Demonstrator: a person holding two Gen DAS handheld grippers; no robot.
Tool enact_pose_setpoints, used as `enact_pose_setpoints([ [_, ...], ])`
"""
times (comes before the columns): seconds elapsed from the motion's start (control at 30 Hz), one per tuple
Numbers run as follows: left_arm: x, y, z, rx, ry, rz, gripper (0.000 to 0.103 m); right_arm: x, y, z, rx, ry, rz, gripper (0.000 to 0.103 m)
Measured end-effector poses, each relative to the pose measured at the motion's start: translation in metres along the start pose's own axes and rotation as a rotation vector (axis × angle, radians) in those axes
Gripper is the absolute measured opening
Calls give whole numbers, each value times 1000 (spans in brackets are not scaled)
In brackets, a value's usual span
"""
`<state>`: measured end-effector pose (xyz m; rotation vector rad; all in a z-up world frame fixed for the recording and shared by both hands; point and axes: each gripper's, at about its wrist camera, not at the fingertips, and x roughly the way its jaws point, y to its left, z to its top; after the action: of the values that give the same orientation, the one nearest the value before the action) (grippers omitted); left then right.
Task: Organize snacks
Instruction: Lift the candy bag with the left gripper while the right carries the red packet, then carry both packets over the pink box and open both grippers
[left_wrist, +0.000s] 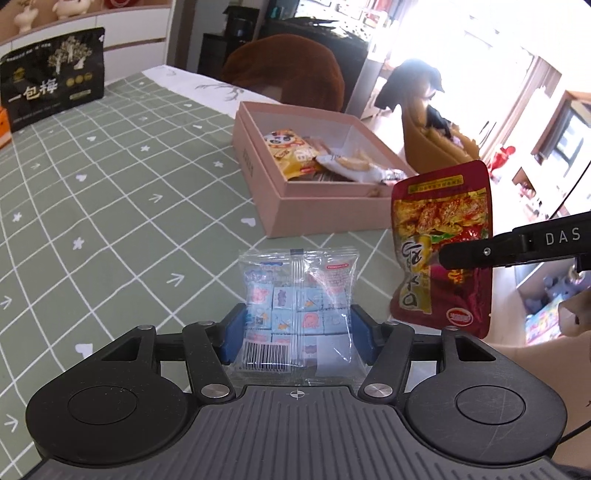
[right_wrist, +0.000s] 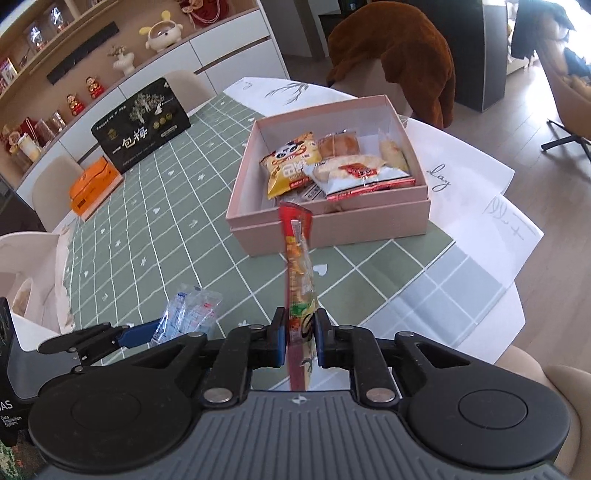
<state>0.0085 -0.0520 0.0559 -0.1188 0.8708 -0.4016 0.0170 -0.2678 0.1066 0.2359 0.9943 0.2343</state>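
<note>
The left gripper has its blue fingers standing wide and pressed against both sides of a clear plastic packet of small blue printed squares, held just above the green checked desk. It looks light, crinkly and slippery; gripping across the filled middle seems safest. The right gripper is closed tight on the lower part of a flat red foil snack pouch, which hangs edge-on between its fingers, thin and floppy. The open pink cardboard box, already holding snacks, lies just beyond.
</note>
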Motion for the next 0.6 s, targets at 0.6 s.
enact_pose_setpoints([
  [0.6, -20, -8, 177, -33, -350, -156, 68, -64, 11, 127, -7, -264, 170, 10],
])
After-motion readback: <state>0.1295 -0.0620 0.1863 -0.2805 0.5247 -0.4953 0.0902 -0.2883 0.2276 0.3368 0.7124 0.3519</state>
